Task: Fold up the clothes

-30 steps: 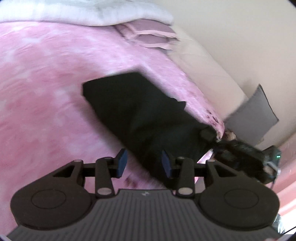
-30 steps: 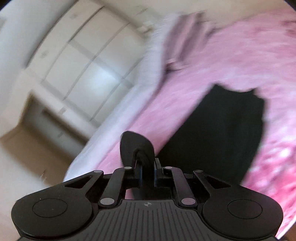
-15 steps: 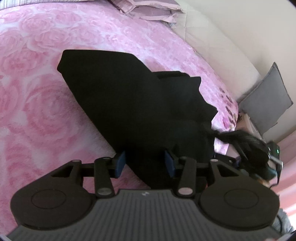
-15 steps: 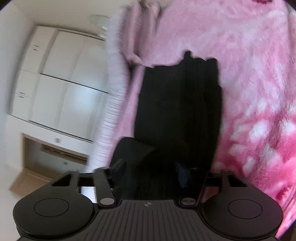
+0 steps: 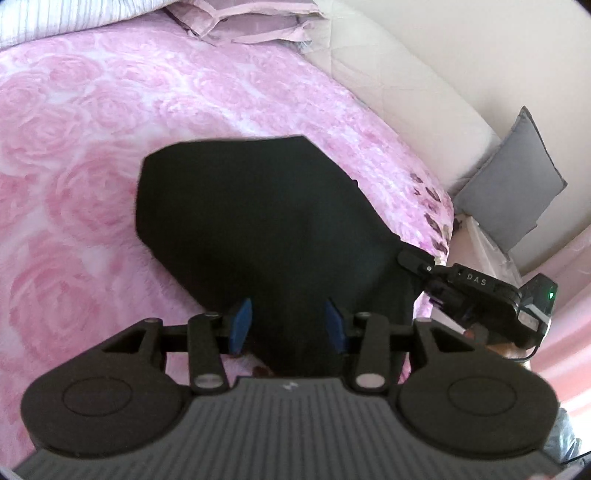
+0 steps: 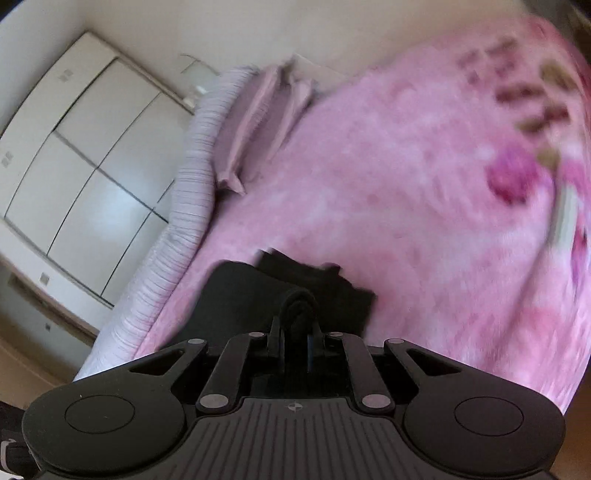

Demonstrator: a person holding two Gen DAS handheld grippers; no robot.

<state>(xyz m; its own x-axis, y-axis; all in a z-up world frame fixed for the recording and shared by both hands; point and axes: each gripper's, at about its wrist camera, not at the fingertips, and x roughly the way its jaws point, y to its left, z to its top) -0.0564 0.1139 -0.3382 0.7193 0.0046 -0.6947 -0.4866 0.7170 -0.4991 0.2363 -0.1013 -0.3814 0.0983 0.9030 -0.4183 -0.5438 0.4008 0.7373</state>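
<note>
We see the black garment (image 5: 258, 229) lying on the pink rose blanket (image 5: 74, 192), below the pillows (image 5: 243, 22). Left gripper (image 5: 286, 325): jaws just closing, blue pads straddling the garment's near edge, contact unclear. Right gripper (image 6: 295, 343): pressed together, pinching a garment fold.

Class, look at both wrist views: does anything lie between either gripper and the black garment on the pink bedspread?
Nothing visible does. The right gripper is already pinched on a fold of the black garment, and the left gripper has the cloth between its fingers, pads apart. Only the pink bedspread surrounds it.
</note>
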